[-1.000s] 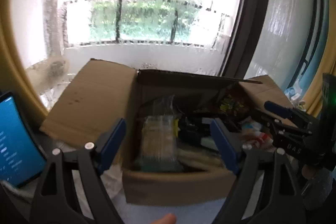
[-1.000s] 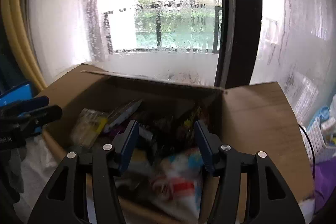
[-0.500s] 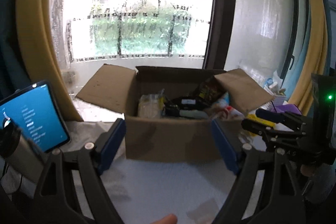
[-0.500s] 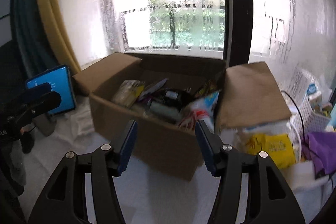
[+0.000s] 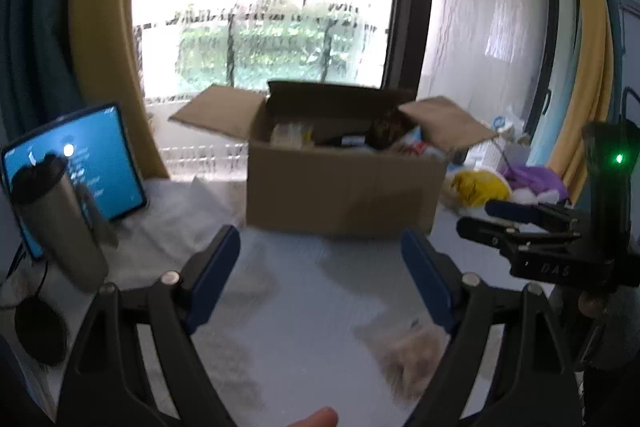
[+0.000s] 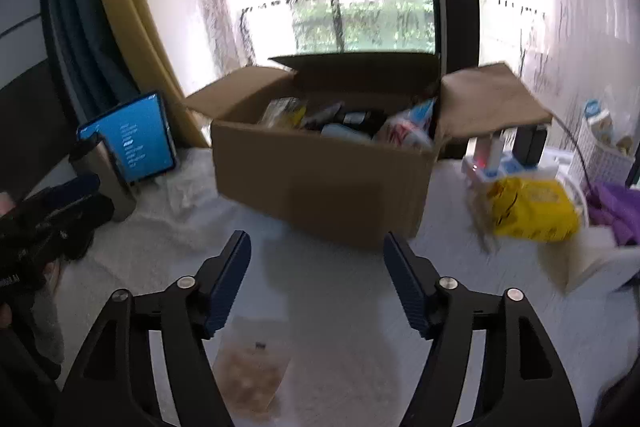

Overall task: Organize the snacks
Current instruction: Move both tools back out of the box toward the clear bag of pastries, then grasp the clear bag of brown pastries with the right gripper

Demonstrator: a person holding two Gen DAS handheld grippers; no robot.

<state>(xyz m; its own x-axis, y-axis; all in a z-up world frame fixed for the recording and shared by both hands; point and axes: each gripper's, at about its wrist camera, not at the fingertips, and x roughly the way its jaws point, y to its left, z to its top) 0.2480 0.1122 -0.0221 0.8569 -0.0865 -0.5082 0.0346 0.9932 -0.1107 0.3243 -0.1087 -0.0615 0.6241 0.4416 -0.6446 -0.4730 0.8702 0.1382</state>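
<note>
An open cardboard box (image 5: 344, 191) (image 6: 320, 183) full of snack packs stands on the white table in front of the window. My left gripper (image 5: 320, 255) is open and empty, held back from the box above the table. My right gripper (image 6: 318, 251) is open and empty, also short of the box; it shows at the right of the left wrist view (image 5: 520, 223). A clear bag of brown snacks (image 6: 250, 375) (image 5: 408, 359) lies flat on the table just below the grippers.
A blue-screened tablet (image 5: 80, 163) (image 6: 132, 139) and a steel tumbler (image 5: 56, 223) (image 6: 106, 175) stand at the left. A yellow pack (image 6: 532, 207) (image 5: 476, 187), purple cloth (image 6: 616, 207) and a white basket (image 6: 600, 147) lie at the right.
Both grippers have pulled back out of the box and away from it, both open and empty. The table and the brown snack bag have come into view.
</note>
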